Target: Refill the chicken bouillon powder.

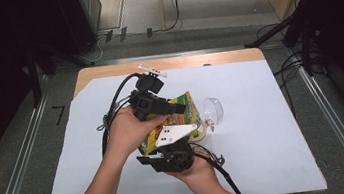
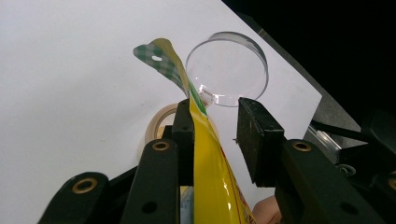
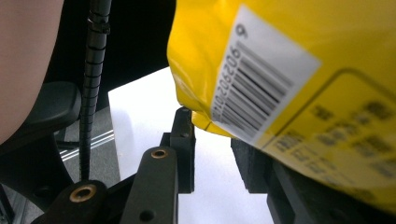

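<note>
A yellow snack bag with a green checked top is held up over the white sheet between the two hands. In the left gripper view the bag's thin edge lies against one pad of my left gripper, with a clear gap to the other pad, so the jaws stand open. My left gripper reaches in from the left. My right gripper is below the bag, under its white three-cornered plate. In its own view the bag's barcode side rests over one jaw of the right gripper, whose jaws are apart.
A clear round dish stands on edge just right of the bag. A roll of tape lies beside it. The white sheet covers the wooden table. Cables trail from both grippers.
</note>
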The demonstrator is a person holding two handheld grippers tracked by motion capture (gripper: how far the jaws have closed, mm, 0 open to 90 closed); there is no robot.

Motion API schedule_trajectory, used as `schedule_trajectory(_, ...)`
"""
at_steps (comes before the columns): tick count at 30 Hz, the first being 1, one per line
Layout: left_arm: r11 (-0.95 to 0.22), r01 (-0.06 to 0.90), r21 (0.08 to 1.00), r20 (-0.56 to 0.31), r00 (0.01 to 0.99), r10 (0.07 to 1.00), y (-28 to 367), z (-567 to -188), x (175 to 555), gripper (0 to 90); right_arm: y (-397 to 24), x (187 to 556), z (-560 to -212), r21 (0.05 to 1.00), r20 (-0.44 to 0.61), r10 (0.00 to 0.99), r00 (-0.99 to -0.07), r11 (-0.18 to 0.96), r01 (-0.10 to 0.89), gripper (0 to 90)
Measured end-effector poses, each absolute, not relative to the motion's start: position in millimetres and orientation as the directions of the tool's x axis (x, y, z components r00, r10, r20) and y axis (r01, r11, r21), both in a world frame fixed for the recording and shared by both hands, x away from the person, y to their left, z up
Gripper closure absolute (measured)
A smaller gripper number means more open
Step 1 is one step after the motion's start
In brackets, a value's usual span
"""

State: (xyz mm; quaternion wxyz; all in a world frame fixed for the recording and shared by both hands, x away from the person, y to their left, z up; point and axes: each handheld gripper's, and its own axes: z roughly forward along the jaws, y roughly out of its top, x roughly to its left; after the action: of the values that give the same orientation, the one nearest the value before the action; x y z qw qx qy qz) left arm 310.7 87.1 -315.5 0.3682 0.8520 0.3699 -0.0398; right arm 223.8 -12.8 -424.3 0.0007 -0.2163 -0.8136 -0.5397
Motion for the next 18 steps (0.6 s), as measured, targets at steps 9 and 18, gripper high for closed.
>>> schedule_trajectory(9, -0.462, 0.649, 0.605, -0.323, 0.73, 0.602, 84.0, -314.5, 308.5, 69.6, -13.1, 223.2, -424.5, 0.877, 0.235, 0.357, -0.904, 0.323, 0.356, 71.6)
schedule_trajectory(18, -0.446, 0.664, 0.6, -0.349, 0.719, 0.601, 86.9, -315.9, 311.9, 69.5, -14.1, 223.4, -422.9, 0.878, 0.214, 0.36, -0.908, 0.336, 0.341, 71.8)
